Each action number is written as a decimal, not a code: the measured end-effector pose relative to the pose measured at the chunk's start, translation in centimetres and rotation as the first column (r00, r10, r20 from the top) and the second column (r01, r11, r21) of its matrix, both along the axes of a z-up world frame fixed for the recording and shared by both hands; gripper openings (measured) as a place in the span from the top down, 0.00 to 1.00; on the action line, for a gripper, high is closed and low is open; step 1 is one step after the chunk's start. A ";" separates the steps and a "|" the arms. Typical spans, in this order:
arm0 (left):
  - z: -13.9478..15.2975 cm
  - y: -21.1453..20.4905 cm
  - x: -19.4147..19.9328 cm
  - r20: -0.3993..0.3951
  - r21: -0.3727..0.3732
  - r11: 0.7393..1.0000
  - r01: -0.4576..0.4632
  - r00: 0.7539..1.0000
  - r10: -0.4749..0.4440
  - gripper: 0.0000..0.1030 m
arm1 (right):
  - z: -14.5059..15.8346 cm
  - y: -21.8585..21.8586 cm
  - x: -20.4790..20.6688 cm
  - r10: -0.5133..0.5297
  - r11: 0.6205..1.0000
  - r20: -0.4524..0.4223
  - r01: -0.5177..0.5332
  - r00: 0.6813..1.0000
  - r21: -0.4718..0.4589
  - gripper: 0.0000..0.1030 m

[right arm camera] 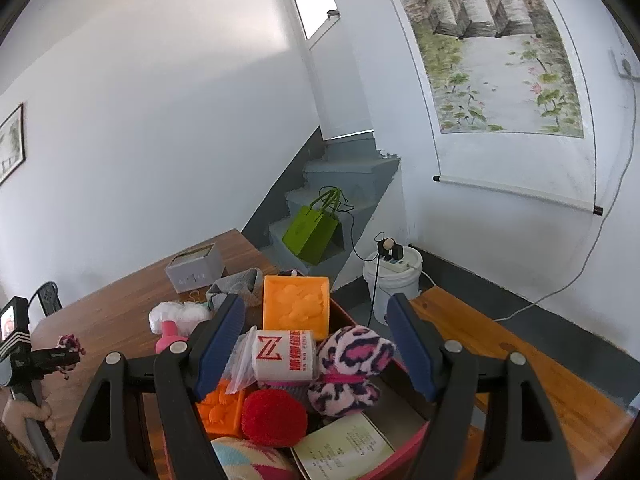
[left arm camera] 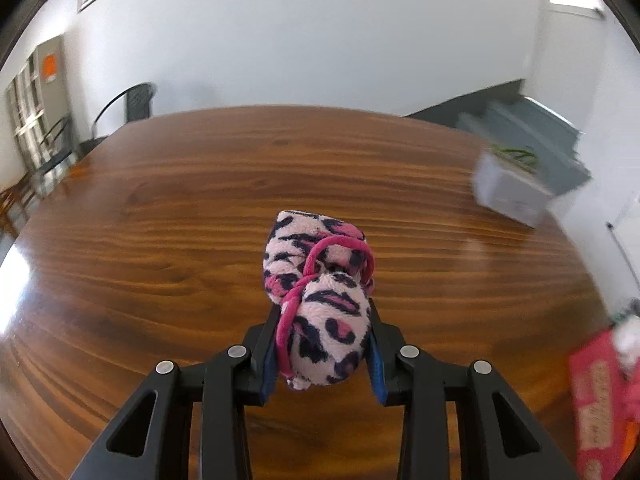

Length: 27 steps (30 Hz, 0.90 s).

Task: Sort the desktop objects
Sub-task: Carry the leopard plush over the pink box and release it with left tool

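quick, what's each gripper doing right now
left gripper: closed on a pink leopard-print sock
right gripper: open, holding nothing, above the red box

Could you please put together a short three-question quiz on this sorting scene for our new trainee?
1. True or false: the left claw is shut on a pink leopard-print plush bundle.
2. Multiple choice: what lies right beside the red pompom in the red box? A) an orange moulded block B) a glass bottle C) a metal spoon
3. Fill in: the grey cube box stands on the wooden ____.

Key: 1 true, its pads press the plush from both sides; 2 A; 3 table.
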<state>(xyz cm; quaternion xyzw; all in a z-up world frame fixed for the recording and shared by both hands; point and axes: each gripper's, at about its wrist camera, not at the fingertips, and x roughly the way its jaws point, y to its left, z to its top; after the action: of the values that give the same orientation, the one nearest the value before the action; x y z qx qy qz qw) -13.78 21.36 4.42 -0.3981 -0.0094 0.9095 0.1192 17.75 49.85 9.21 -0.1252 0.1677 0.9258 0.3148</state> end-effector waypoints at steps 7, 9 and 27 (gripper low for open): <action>4.0 7.2 6.0 -0.059 0.047 0.973 0.227 0.973 -0.224 0.64 | 0.3 0.8 0.8 -0.043 0.999 -0.022 0.042 0.999 -0.019 0.25; 5.0 9.2 7.6 -0.071 0.062 0.955 0.290 0.956 -0.285 0.64 | 0.4 1.1 1.0 -0.052 0.998 -0.029 0.052 0.998 -0.030 0.25; 4.6 23.3 14.8 -0.032 0.010 0.775 0.632 0.774 -0.632 0.64 | 0.3 2.3 1.6 -0.056 0.995 -0.040 0.053 0.998 -0.090 0.25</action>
<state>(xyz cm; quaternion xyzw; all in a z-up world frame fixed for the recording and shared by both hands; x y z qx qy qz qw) 1.07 44.65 9.00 -0.3648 0.1170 0.8218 0.4217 19.36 52.14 9.51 -0.1150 0.2189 0.9109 0.3304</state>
